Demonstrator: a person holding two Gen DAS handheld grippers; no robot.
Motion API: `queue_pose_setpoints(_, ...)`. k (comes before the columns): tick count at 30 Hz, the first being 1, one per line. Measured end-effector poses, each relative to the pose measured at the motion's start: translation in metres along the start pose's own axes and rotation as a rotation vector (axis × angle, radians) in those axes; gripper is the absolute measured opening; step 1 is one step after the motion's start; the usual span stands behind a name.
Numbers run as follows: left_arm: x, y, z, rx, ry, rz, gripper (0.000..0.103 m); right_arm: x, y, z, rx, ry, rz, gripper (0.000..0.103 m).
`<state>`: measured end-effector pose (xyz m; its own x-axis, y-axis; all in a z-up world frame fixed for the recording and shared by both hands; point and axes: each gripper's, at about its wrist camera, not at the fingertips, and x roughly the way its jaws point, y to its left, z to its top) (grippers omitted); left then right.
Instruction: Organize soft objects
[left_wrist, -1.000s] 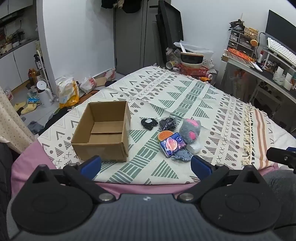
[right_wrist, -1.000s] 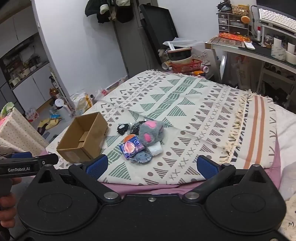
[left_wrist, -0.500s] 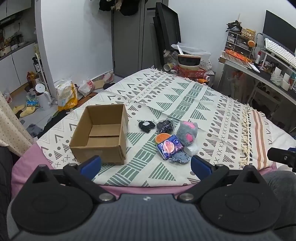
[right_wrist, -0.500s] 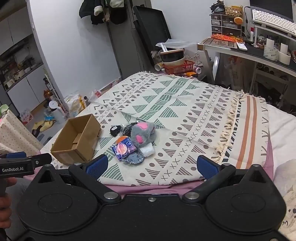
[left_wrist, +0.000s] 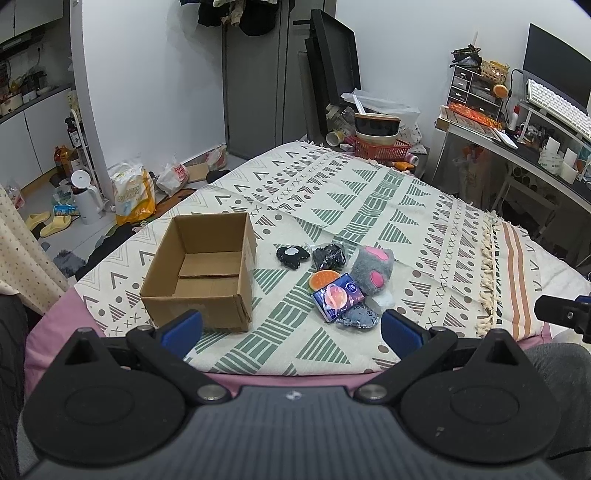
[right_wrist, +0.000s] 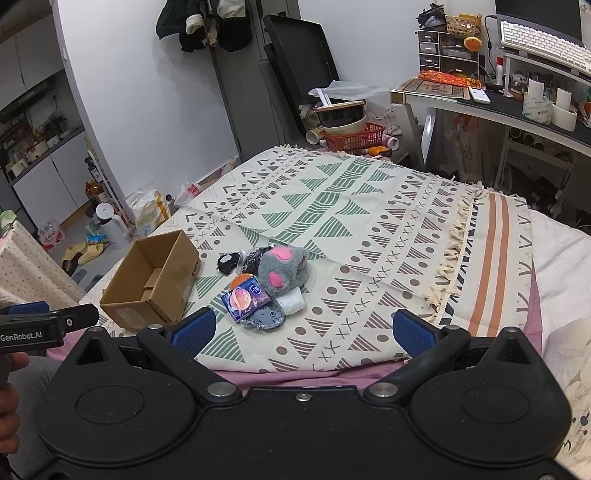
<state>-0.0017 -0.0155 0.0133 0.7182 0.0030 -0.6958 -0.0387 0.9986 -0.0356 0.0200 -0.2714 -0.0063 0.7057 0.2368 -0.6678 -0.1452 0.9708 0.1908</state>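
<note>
Nothing packed yet. Left gripper and right gripper both wide open, empty. Soft pile at box's 3 o'clock. Next, probably: reach in, pinch nearest item.

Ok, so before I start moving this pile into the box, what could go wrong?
The soft items lie heaped and overlapping: grabbing the purple packet may drag the grey pad beneath it. The grey plush paw leans on its neighbours and could roll. The cardboard box sits near the bed's edge, so a nudge might tip it off.
</note>
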Motion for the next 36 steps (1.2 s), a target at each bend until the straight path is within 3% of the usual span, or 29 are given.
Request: queue_pose_setpoints(36,-0.0081,0.0005,0.0009,0.004,-0.01,-0.004,0.102,-0.0064,0.0032,-0.0029,0.013,-0.023,-0.007,0.103)
